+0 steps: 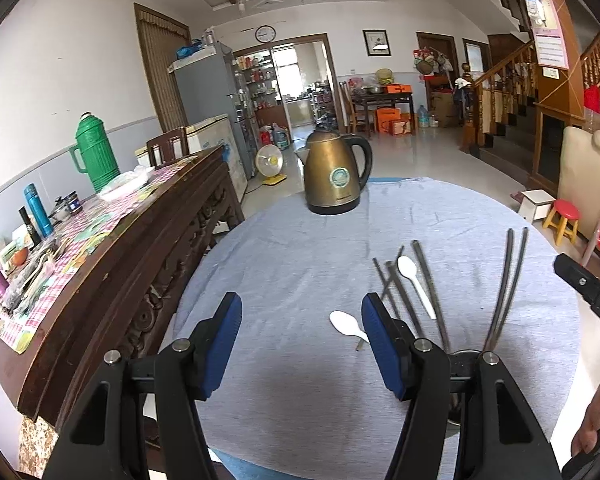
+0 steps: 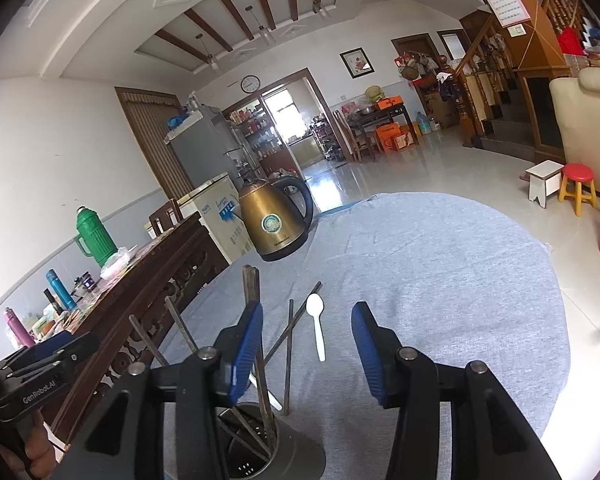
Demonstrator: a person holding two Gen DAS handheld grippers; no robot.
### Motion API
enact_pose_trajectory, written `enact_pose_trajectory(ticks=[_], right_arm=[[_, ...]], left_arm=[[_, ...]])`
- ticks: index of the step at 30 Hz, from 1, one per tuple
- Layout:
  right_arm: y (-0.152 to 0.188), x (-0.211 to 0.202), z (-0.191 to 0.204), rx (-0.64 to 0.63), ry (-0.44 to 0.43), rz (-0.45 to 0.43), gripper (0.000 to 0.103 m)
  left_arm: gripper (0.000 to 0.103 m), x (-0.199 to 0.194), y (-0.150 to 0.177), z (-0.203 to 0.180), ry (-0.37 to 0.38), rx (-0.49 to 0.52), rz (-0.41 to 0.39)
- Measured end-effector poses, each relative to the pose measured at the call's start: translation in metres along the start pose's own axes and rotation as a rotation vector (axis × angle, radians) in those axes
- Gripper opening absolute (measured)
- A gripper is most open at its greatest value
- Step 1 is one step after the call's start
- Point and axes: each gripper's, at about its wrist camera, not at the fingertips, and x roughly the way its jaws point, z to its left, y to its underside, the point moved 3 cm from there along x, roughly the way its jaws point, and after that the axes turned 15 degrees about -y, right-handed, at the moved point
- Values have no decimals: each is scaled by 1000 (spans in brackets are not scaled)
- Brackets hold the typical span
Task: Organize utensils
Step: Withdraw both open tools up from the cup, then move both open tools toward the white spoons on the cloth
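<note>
Left wrist view: the left gripper hovers with jaws apart and empty over the grey-clothed desk; a white spoon lies between them, loose chopsticks beside. Right wrist view: the right gripper (jaws parted, nothing pinched) sits above a metal utensil holder containing chopsticks.
</note>
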Motion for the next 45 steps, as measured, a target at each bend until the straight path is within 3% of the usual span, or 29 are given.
enact_pose_trajectory(ticks=[9, 26, 45], right_arm=[[3, 5, -3, 3, 21, 20, 49], [7, 14, -13, 28, 52, 69, 49], [24, 63, -48, 112, 75, 215, 49]], left_arm=[[63, 11, 3, 19, -65, -17, 1], [63, 40, 14, 39, -105, -40, 60], [63, 118, 35, 39, -85, -50, 226]])
